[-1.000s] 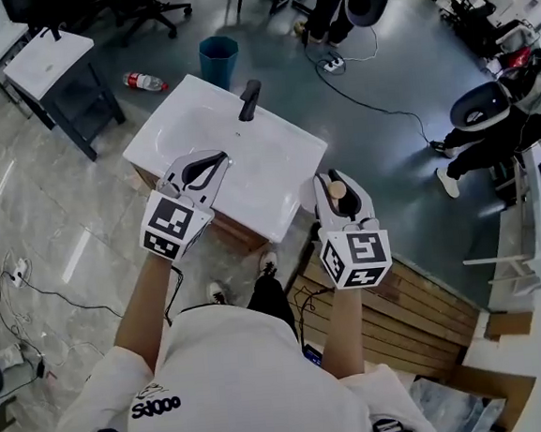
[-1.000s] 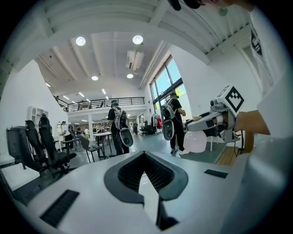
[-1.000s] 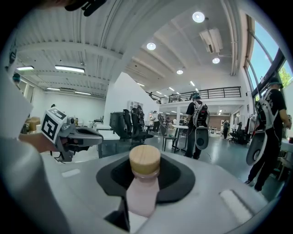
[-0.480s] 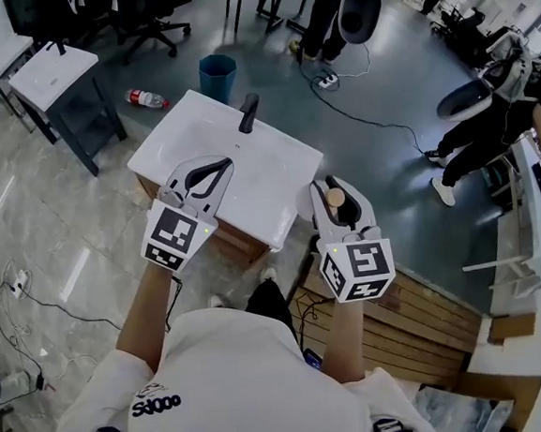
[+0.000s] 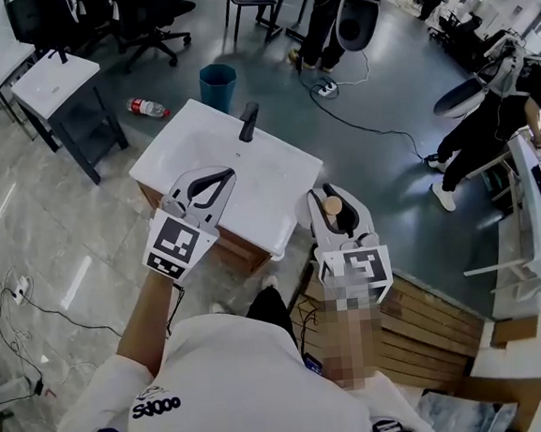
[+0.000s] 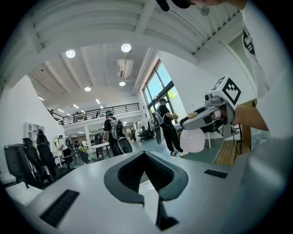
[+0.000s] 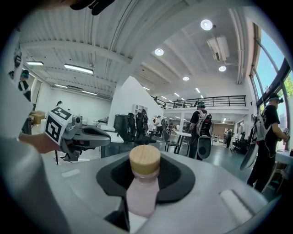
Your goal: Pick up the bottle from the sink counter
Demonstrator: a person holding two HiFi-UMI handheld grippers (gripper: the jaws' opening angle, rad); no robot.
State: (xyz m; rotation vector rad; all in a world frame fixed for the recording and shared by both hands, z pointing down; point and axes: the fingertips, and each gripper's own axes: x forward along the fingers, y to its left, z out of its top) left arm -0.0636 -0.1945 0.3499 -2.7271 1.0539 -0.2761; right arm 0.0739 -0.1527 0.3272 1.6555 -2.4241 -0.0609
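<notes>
Pink wooden-capped bottle (image 7: pixel 143 185) up off white sink counter (image 5: pixel 276 177).
Pinched between right gripper (image 5: pixel 335 210) jaws, just right of counter's near right corner; left gripper (image 5: pixel 226 176) jaws pressed together, empty, above counter's near edge.

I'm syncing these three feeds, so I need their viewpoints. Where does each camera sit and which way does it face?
Head view: on the person's head, looking steeply down at the sink counter; both arms and the white shirt show.
Left gripper view: on the left gripper, looking level along its shut, empty jaws toward standing people.
Right gripper view: on the right gripper, looking level along jaws closed on the bottle.
Shared: each gripper view shows the other gripper and hand.
</notes>
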